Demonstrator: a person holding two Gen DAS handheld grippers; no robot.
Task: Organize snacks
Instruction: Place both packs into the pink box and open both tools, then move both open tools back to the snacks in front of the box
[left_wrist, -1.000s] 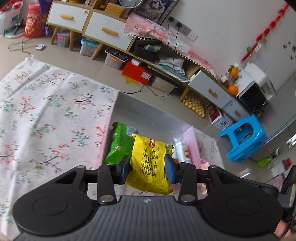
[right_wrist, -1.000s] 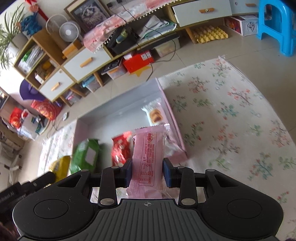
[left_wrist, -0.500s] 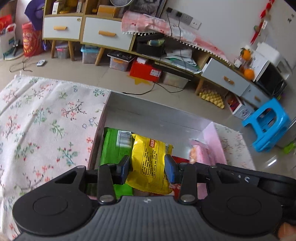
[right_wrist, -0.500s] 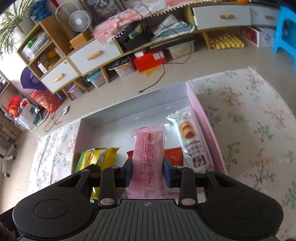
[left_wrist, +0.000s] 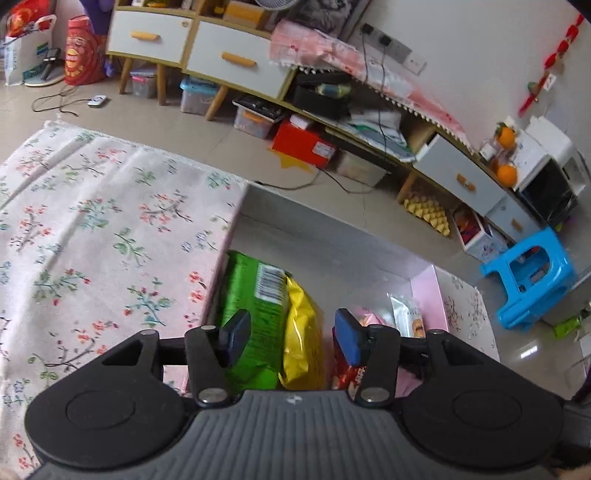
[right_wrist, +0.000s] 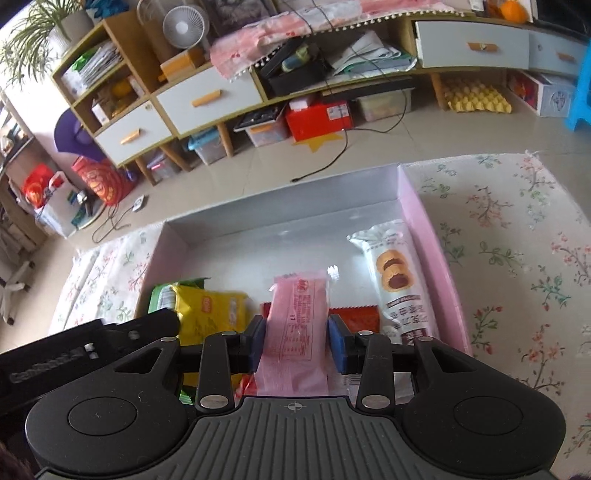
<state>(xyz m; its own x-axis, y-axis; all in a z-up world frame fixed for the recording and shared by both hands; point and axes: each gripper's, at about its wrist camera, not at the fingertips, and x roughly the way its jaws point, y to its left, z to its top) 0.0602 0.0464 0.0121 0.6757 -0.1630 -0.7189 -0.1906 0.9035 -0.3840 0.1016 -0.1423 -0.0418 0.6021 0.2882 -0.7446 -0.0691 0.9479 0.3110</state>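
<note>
Lying on a floral rug (right_wrist: 517, 258), a shallow pink box (right_wrist: 421, 210) with a pale floor takes up the middle of both views; its far wall sits toward 12 o'clock from each gripper.

Inside, at the 9 o'clock end, a green packet (left_wrist: 255, 306) lies against the side wall, and a yellow packet (left_wrist: 301, 332) rests half on top of it, long axis running toward 12 o'clock. At the 3 o'clock end a white biscuit packet (right_wrist: 397, 280) lies along the pink wall, and a red packet (right_wrist: 354, 319) sits flat just beside it.

The left gripper (left_wrist: 290, 334) hovers over the yellow packet. Its jaws have just been opening; the packet is between them, but neither pad seems to press on it, so it looks let go and resting in the box.

The right gripper (right_wrist: 295, 345) holds a pink packet (right_wrist: 297, 317) upright between its pads, long axis pointing to 12 o'clock, over the gap between the yellow and white packets. Its jaws have just been opening a little; the left pad touches the wrapper, while a thin gap shows at the right pad, so the grip looks all but released.

Judging by this, the pink packet drops straight down onto the red one, and the right hand is the nearer.
</note>
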